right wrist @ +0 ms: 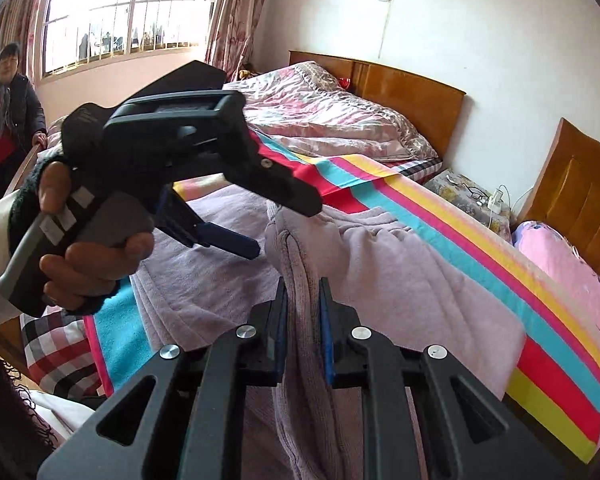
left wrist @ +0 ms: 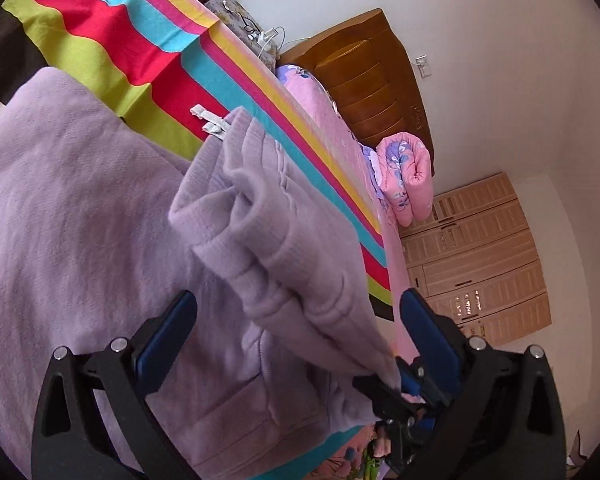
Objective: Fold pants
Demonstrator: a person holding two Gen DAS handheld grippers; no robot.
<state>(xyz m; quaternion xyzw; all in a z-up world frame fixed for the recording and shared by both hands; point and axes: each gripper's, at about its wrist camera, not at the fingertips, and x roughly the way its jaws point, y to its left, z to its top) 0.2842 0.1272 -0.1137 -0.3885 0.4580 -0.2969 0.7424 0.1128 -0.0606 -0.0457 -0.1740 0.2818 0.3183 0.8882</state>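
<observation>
Lying on the striped bed [right wrist: 440,216], the soft, floppy lilac pants [right wrist: 400,280] are drooping from the right hand-held gripper [right wrist: 303,300] pinching a bunched fold, while the left hand-held gripper [left wrist: 300,320] is hanging spread; thick hems look like the surest hold.

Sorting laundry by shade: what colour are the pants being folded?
The pants are pale lilac, plain with no pattern; the right wrist view shows them best.
</observation>
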